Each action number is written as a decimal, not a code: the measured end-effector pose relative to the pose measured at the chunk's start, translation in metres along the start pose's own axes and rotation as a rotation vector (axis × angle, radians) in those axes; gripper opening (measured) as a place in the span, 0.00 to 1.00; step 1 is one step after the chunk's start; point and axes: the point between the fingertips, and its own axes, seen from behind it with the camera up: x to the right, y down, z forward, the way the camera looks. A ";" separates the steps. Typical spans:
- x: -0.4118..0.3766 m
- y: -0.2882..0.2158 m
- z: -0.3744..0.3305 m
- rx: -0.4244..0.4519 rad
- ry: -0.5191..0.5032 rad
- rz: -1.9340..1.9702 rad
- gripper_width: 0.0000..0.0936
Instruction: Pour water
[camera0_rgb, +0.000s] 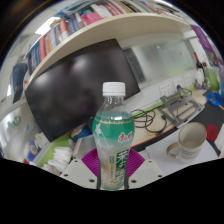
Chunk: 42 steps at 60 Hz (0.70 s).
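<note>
So the tool (116, 172) has its fingers clamped on the lower half of the water bottle (114, 135) — pink pads (91, 161) show at both sides of it, looks like real contact though the view's tight there. Bottle is upright, white cap on, lifted up in front of the dark monitor (70, 90). A steel cup (191, 137) sits on the bench (160, 125) right of the bottle. Thin plastic, near full — heavy-ish, squashy, slick label, so grip mid-body, not too hard.

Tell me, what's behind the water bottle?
Behind the water bottle, held between the gripper fingers, stands a big dark monitor. The bottle hides the desk part straight behind it.
</note>
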 end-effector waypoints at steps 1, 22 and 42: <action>-0.001 -0.003 -0.002 -0.012 -0.012 0.060 0.33; 0.008 -0.064 -0.030 -0.108 -0.256 1.143 0.33; 0.045 -0.098 -0.040 -0.090 -0.422 1.660 0.33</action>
